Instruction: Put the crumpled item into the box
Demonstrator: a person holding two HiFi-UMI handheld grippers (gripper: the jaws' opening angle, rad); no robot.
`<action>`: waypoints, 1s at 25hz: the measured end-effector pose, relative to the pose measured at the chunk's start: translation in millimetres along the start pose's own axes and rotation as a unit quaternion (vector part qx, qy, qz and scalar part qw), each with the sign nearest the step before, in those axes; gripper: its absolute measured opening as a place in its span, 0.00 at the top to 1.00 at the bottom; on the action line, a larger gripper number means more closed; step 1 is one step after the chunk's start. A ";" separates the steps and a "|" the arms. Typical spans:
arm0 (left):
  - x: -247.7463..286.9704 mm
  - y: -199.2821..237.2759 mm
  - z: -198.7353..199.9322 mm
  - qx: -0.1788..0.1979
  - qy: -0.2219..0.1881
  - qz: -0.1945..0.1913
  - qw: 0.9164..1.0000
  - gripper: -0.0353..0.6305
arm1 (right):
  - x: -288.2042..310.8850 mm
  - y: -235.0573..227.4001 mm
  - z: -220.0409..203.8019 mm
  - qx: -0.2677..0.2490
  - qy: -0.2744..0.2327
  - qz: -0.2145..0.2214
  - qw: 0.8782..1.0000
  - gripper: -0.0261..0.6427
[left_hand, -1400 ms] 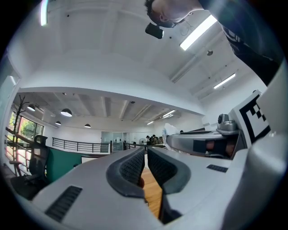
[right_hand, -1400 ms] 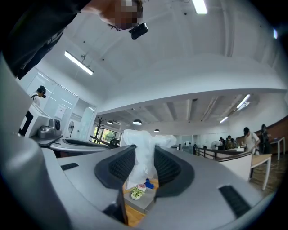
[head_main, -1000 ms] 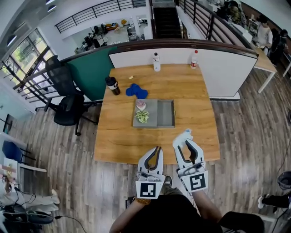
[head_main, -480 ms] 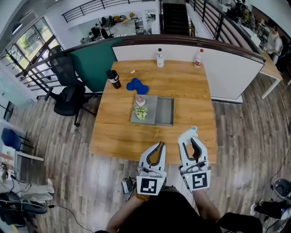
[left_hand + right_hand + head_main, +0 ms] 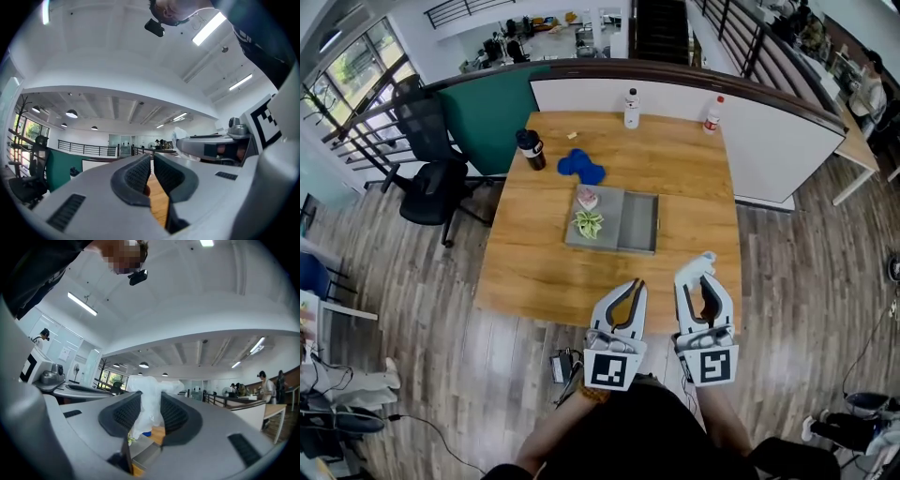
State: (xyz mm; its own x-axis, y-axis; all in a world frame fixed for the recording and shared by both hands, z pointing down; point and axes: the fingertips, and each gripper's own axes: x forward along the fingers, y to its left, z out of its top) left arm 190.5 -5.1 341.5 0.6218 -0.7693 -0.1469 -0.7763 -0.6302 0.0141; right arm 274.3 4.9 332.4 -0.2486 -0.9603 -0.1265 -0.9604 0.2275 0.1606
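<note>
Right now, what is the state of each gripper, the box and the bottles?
right gripper, shut on the crumpled item
crumpled item, held, not yet in the box
left gripper, shut, empty
box, open, on the table
clear bottle, upright
red-capped bottle, upright
dark flask, upright

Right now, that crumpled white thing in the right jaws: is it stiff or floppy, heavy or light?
Probably floppy: the crumpled white item looks like thin translucent film, creased and bulging above the jaws of the right gripper. Likely very light, so it may spring open or drift when released over the box.
</note>
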 end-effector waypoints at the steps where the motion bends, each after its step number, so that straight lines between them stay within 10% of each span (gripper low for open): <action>1: 4.2 4.5 1.2 -0.005 -0.003 0.001 1.000 0.89 | 1.6 0.4 1.2 -0.003 0.002 -0.001 1.000 0.75; 25: 57.5 81.9 27.9 -0.020 -0.076 -0.044 0.996 0.89 | 84.8 0.3 23.8 -0.075 -0.016 -0.035 0.996 0.75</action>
State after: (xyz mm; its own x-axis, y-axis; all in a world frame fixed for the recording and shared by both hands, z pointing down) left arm 159.8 -98.0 306.6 0.6622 -0.6879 -0.2972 -0.7129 -0.7005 0.0330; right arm 249.9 -72.7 298.5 -0.1883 -0.9669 -0.1723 -0.9465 0.1318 0.2945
